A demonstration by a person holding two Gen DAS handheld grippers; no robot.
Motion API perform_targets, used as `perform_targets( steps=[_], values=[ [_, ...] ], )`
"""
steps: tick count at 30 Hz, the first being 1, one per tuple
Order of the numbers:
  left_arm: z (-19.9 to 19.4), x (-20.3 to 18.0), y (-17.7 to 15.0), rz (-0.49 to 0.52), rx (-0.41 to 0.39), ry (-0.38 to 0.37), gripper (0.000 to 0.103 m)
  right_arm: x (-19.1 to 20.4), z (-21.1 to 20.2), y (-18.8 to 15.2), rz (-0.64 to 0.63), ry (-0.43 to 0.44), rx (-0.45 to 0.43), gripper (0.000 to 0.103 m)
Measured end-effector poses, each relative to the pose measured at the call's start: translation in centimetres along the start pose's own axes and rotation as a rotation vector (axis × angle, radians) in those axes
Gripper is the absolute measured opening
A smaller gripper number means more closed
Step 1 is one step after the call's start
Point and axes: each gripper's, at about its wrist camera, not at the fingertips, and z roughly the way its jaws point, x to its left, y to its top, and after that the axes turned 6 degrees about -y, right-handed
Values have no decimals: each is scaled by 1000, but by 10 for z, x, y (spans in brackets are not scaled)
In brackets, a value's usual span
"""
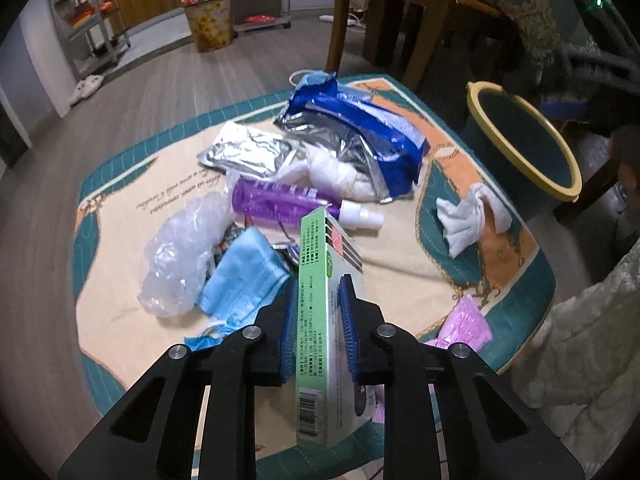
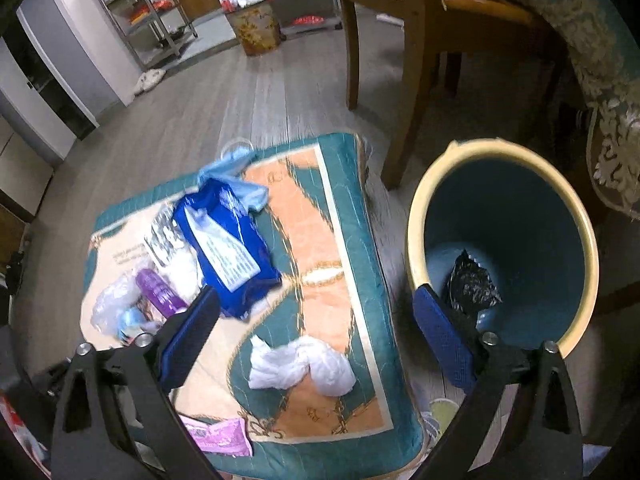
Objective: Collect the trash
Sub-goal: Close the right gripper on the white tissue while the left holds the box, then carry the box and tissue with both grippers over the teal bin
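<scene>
My left gripper (image 1: 319, 320) is shut on a green and white carton (image 1: 316, 280), which stands on edge between the blue pads above the patterned mat (image 1: 404, 268). On the mat lie a purple spray bottle (image 1: 280, 200), a blue face mask (image 1: 244, 284), a clear plastic bag (image 1: 184, 256), a silver pouch (image 1: 248, 152), a blue foil bag (image 1: 360, 132), a white tissue wad (image 1: 464, 220) and a pink packet (image 1: 464, 324). My right gripper (image 2: 316, 296) hangs open above the white tissue wad (image 2: 300, 368), beside the teal bin (image 2: 520, 208) that holds a black bag (image 2: 472, 284).
The teal bin (image 1: 528, 140) with a yellow rim stands off the mat's right edge. Wooden chair legs (image 1: 424, 20) rise behind the mat. A full patterned waste bin (image 1: 210, 20) and metal shelves (image 1: 92, 12) stand far back. A white fuzzy sleeve (image 1: 592, 340) is at the right.
</scene>
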Motion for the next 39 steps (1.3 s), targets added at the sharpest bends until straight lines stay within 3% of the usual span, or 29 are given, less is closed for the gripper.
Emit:
perform_targets(
  steps=[6,16,20,24,32,39],
  values=[
    [-8,4,12,-27,-43,9,21,6,27,-20,-50,-12,98,66],
    [-17,4,25,-22,-94,2,21,19,64,-34,-164,-33,203,38],
    [-21,6,26,-29,-110,-9,21,21,82,-40,-161,-18,259,34],
    [-31,7,28,-33,-139,-20,21,28,87,-42,-208,-19,282,14],
    [-55,4,38,-41,-213,-36,21,30,33,-25,-160,92,170,11],
    [-94,-16,79,25,-282,-57,21,6,-61,19,-207,114,-95,11]
  ],
)
